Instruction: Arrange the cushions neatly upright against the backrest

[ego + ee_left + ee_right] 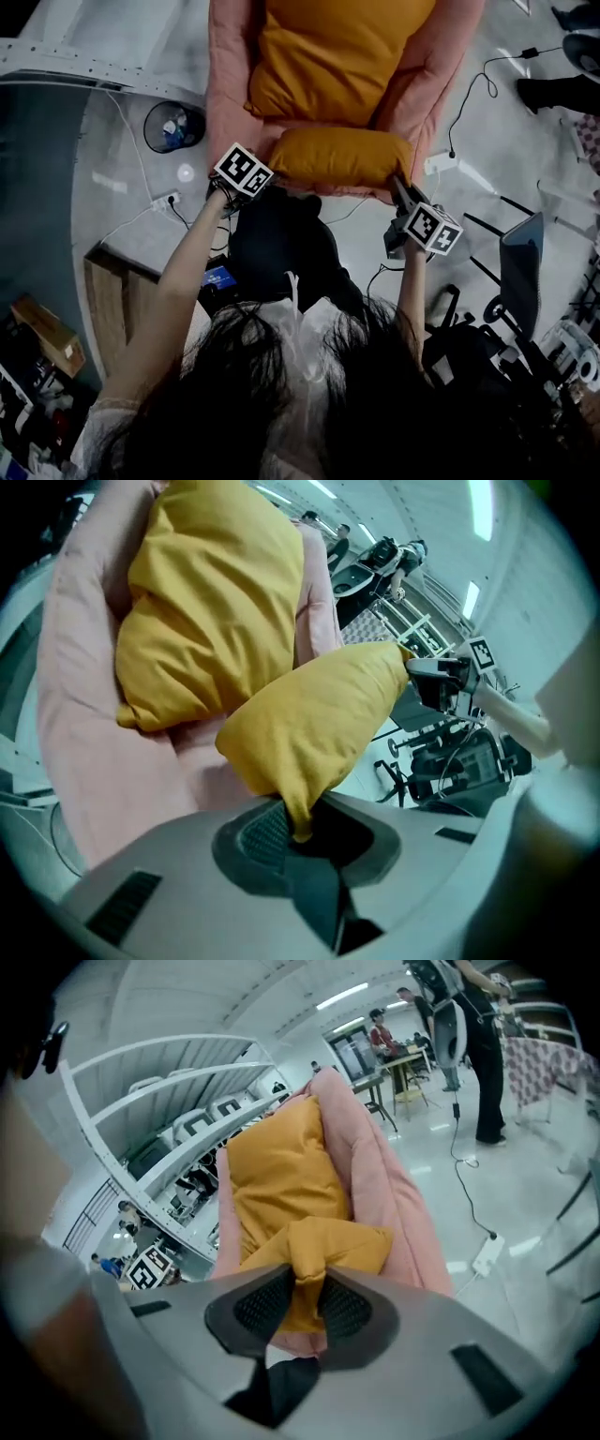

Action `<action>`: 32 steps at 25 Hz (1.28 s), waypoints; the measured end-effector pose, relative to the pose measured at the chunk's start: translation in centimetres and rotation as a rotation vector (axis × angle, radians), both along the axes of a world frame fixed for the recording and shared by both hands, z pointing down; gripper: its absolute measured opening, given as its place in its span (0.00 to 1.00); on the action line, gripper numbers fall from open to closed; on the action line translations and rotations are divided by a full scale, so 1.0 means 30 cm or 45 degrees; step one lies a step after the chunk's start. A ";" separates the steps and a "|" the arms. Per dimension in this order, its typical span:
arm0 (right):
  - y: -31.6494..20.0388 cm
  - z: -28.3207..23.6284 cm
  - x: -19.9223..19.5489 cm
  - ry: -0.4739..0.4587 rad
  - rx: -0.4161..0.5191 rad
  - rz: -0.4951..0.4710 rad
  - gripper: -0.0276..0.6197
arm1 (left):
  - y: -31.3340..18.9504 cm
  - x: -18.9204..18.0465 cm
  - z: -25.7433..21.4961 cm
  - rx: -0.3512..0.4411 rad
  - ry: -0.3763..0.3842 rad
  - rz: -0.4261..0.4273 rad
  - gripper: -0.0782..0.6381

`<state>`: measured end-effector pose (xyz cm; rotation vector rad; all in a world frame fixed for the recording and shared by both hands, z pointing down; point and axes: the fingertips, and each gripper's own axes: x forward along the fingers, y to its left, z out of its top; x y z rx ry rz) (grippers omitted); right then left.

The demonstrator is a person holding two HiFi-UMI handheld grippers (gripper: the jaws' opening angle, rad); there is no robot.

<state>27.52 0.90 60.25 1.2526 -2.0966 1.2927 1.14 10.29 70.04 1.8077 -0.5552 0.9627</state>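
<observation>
Small cushion (339, 157) held both ends
Left gripper (298, 829), right gripper (305, 1293) clamp its corners; long axis crosswise, big cushion (337, 56) beyond.

Head camera: sited above the person's hair, facing steeply down at moderate range over both forearms onto the pink lounger (230, 94) and the surrounding floor (506, 169). Left tool (298, 822) camera: seated just behind its own jaws at very close range, facing along them across the small cushion (319, 724) toward the large cushion (206, 602), with the right tool (424, 674) at the far end; right tool camera, mounted likewise, faces from the opposite end up the lounger toward white racking (159, 1072), the left tool at lower left. Common to all three views: both cushions and the lounger.
</observation>
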 end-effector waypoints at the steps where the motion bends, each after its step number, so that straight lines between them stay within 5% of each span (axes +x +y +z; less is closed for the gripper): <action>1: 0.005 0.006 -0.019 -0.038 -0.034 0.015 0.18 | -0.007 -0.026 -0.030 0.002 -0.009 0.014 0.21; 8: 0.038 0.119 -0.110 -0.162 -0.250 0.072 0.18 | 0.034 -0.137 -0.149 -0.158 0.019 -0.051 0.21; 14: -0.001 0.294 -0.136 -0.179 -0.395 0.182 0.18 | -0.070 -0.176 -0.102 -0.176 0.099 -0.281 0.21; 23: -0.258 0.409 -0.134 -0.170 -0.341 0.349 0.18 | -0.478 -0.184 -0.036 -0.038 0.293 -0.793 0.21; 32: -0.426 0.444 -0.171 -0.069 -0.243 0.412 0.18 | -0.693 -0.233 0.059 -0.028 0.245 -1.101 0.21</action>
